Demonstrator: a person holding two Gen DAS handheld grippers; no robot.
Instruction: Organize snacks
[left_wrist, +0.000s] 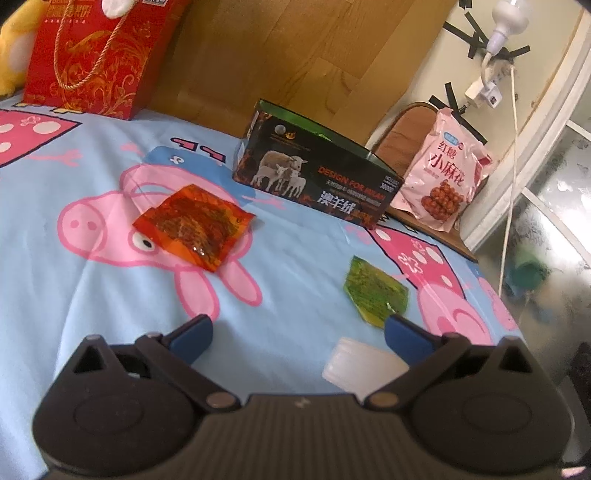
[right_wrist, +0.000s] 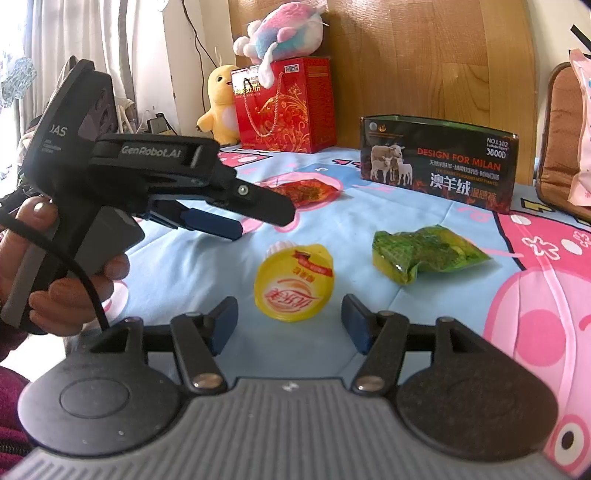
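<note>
A small cup with a yellow foil lid (right_wrist: 293, 284) lies on its side on the blue cartoon sheet (right_wrist: 192, 266), lid toward my right gripper (right_wrist: 290, 326). That gripper is open, and the cup sits just ahead of its blue pads, untouched. My left gripper (right_wrist: 255, 221) hovers open to the cup's upper left, held by a hand (right_wrist: 74, 295). In the left wrist view the left gripper (left_wrist: 299, 336) holds nothing, and the cup's white body (left_wrist: 364, 369) shows by its right finger. A green packet (right_wrist: 424, 254) (left_wrist: 375, 291) and an orange-red packet (left_wrist: 194, 227) (right_wrist: 306, 190) lie further out.
An open black box with sheep on it (left_wrist: 314, 166) (right_wrist: 439, 162) stands at the back by the wooden headboard. A red gift bag (right_wrist: 284, 107) (left_wrist: 96, 55) with plush toys sits back left. A pink snack bag (left_wrist: 441, 173) leans on a chair at the right.
</note>
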